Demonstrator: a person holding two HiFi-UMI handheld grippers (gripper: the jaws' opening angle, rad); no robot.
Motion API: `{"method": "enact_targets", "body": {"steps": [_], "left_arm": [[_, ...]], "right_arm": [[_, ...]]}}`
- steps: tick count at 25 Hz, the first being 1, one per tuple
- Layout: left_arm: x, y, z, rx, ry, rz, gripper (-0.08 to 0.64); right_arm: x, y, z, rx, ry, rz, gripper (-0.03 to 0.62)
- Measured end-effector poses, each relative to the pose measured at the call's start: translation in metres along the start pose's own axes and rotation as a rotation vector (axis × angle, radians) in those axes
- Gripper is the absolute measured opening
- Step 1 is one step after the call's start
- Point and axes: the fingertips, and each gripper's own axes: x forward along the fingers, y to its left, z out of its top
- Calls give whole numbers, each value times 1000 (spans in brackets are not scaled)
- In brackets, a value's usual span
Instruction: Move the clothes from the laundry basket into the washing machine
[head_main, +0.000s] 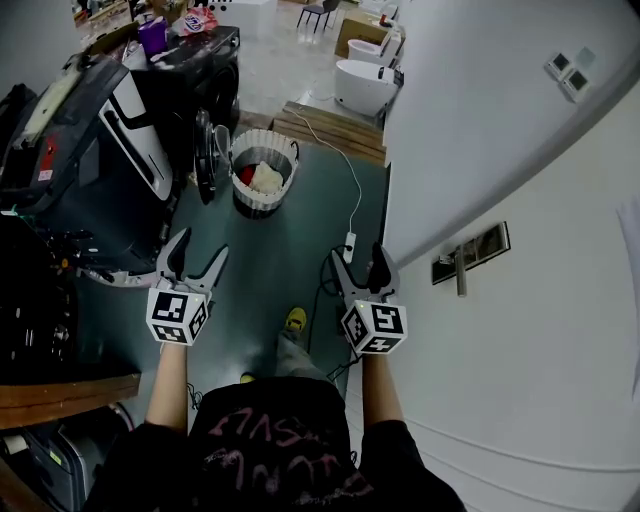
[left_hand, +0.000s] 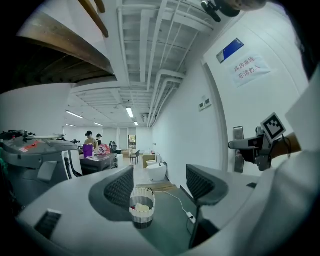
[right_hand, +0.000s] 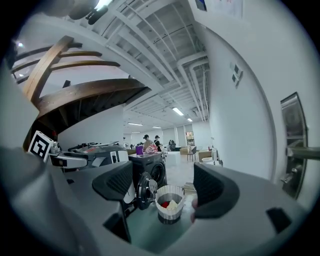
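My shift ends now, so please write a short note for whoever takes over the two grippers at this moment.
Left gripper: open, empty.
Right gripper: open, empty.
Both hang short of the laundry basket on the floor ahead.
Red and white clothes lie in it.
The washing machine stands beside it, door open.
Done: nothing grasped yet.
Left: carry the clothes into the machine.
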Motion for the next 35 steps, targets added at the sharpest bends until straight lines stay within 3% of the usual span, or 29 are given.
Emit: {"method": "enact_targets", "body": {"steps": [7,11,16,27,35], "left_arm": [[129,27,-10,7,48,-8,328],[202,39,-3,-87,36,20,328],[273,48,12,-85,40,64,328],[372,95,30,-75,25,115,328],[458,147,10,-128,29,123,328]], "right_arm": [[118,-61,-15,27,19,16,382],[182,-107,-18,44,37,39,380],[254,-149,-16,64,63,89,380],[376,-161,-22,58,136,217,374],[479,-180,-25,27,145,226,374]]}}
